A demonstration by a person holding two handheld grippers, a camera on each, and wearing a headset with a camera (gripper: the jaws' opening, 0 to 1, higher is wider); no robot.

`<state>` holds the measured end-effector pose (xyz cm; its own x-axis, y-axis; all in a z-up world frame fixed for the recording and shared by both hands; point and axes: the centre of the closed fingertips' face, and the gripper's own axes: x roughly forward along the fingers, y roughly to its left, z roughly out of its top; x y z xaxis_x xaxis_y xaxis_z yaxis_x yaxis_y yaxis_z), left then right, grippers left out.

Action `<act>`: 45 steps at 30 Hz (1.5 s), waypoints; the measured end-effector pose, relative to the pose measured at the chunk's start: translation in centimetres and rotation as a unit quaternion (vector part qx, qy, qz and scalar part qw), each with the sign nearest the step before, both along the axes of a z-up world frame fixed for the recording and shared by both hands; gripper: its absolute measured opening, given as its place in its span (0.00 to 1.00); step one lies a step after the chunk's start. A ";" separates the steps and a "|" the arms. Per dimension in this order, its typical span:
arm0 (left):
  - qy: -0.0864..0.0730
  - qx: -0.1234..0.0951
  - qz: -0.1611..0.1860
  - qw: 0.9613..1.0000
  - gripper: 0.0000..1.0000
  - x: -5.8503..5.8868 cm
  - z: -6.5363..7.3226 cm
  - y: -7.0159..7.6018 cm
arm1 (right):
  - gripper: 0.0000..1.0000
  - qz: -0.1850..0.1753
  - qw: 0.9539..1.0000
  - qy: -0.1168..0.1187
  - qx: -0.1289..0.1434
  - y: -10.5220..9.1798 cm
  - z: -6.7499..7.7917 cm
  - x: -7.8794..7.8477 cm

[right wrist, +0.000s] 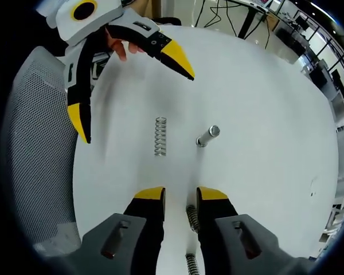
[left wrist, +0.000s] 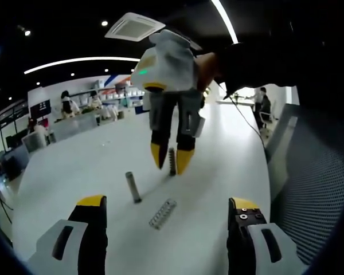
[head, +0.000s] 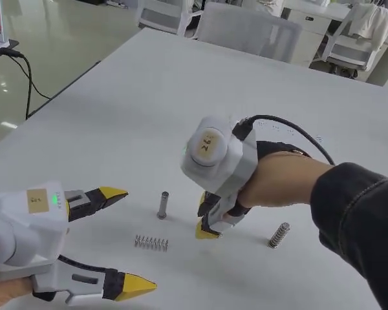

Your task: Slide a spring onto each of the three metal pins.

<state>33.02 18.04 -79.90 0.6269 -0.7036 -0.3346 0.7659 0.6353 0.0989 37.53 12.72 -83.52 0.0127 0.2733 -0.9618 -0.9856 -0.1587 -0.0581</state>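
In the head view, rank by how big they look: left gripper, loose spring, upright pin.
Largest: left gripper, though nearest the camera.
Then loose spring and upright pin, which look about alike; no ranking.

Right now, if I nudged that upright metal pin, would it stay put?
Probably not: the pin stands on end, tall and thin, so a nudge would likely tip it. Once down, its round shaft would probably roll on the smooth table.

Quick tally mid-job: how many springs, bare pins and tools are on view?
Springs: 3 (loose spring, far-right spring, spring inside right tool)
Bare pins: 1 (upright pin)
Tools: 2 (left tool, right tool)
Total: 6
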 end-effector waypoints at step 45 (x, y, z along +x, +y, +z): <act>0.007 -0.009 0.001 1.000 0.81 0.3 -0.6 0.3 | 0.12 0.032 0.999 0.026 0.008 4.2 -2.8 -3.1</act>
